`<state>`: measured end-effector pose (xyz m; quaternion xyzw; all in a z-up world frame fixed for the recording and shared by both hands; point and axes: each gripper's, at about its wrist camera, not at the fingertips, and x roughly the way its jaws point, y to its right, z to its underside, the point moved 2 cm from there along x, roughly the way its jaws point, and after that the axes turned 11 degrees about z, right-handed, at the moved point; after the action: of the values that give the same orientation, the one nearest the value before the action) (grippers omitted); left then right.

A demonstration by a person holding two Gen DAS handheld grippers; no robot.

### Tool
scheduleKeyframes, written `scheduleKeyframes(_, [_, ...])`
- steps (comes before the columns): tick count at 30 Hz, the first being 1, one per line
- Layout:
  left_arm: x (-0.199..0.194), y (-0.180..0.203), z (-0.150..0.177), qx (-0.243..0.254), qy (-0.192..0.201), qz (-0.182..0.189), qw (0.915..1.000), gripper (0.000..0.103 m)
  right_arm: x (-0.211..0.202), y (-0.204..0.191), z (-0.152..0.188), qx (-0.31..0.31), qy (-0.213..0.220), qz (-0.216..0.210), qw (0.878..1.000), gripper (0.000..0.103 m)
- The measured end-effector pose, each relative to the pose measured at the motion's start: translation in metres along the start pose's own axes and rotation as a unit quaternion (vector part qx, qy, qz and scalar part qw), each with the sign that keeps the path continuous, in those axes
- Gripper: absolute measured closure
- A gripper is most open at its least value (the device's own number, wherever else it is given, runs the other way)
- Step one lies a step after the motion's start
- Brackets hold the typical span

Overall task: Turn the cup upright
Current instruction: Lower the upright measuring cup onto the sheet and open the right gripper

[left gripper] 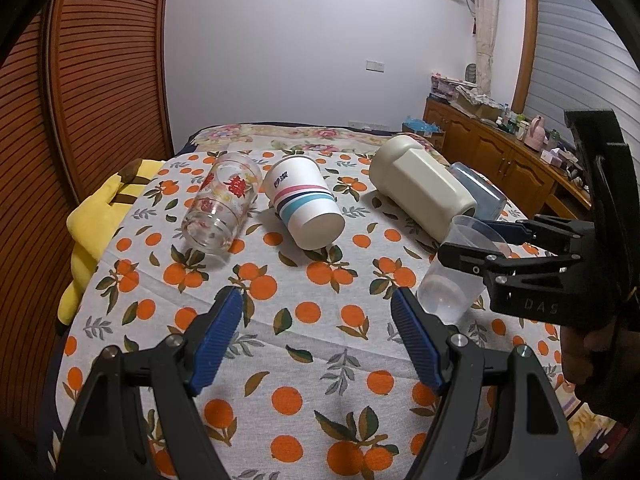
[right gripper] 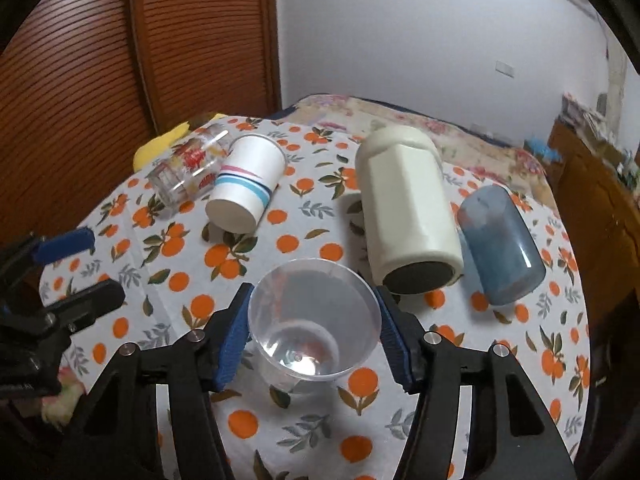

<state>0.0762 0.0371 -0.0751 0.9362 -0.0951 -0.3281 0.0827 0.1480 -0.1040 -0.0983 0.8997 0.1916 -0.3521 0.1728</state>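
A clear plastic cup (right gripper: pixel 314 326) stands mouth-up on the orange-print tablecloth, held between the blue pads of my right gripper (right gripper: pixel 314 334). It also shows in the left wrist view (left gripper: pixel 456 276), with the right gripper (left gripper: pixel 480 240) around its rim. My left gripper (left gripper: pixel 316 328) is open and empty above the cloth, in front of the cups. It shows at the left edge of the right wrist view (right gripper: pixel 80 264). A flowered glass (left gripper: pixel 220 204), a striped paper cup (left gripper: pixel 306 204), a cream mug (left gripper: pixel 420 192) and a blue tumbler (right gripper: pixel 500 244) lie on their sides.
The round table (left gripper: pixel 280 360) carries the tablecloth. A yellow plush toy (left gripper: pixel 100 216) hangs at its left edge by a wooden slatted door (left gripper: pixel 80 80). A bed (left gripper: pixel 304 136) lies behind, and a wooden cabinet (left gripper: pixel 500 152) with clutter stands at the right.
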Motion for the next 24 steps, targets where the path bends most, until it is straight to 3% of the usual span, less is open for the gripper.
scheduleKeyframes(7, [-0.003,-0.001,0.000,-0.001,0.011,0.003,0.9999,0.026,-0.003,-0.008,0.005,-0.008,-0.002,-0.008,1.000,0.042])
scheduleKeyframes(13, [-0.012,0.006,-0.004,0.010,0.035,-0.007,0.9993,0.026,-0.013,-0.004,0.012,0.021,0.003,-0.025,0.999,0.029])
scheduleKeyframes(21, [-0.024,0.021,-0.012,0.026,0.046,-0.015,0.9985,0.026,-0.039,0.012,0.025,0.070,0.030,-0.030,0.997,0.025])
scheduleKeyframes(24, [-0.031,0.030,-0.016,0.037,0.050,-0.013,0.9980,0.026,-0.055,0.023,0.029,0.095,0.048,-0.027,0.994,0.018])
